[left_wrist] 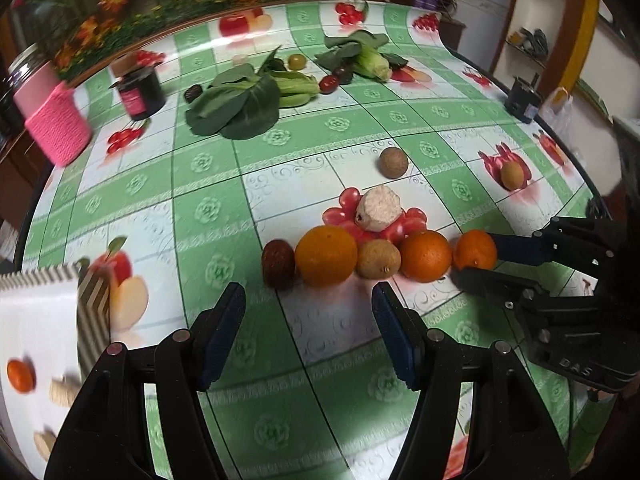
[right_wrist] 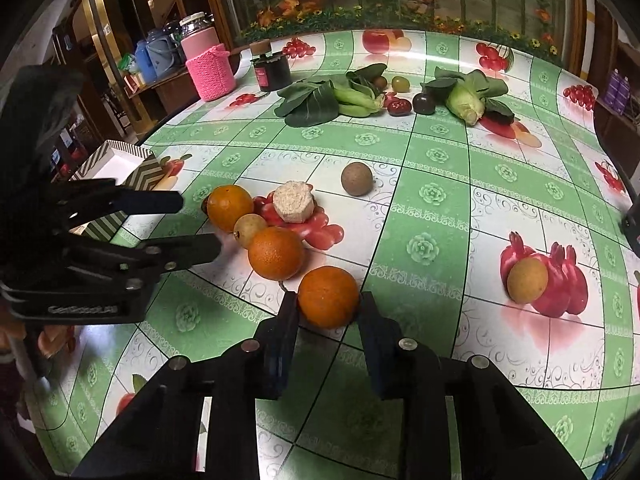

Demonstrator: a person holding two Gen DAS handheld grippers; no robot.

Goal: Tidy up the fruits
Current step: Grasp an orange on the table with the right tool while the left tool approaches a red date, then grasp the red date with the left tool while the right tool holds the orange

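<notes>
Between the right claw [right_wrist: 328, 312] pads, 1 small orange [right_wrist: 328, 296] pinched, left claw [left_wrist: 308, 336] spread, empty

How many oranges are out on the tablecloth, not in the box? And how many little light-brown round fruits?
oranges: 3
light-brown round fruits: 3
Total: 6
</notes>
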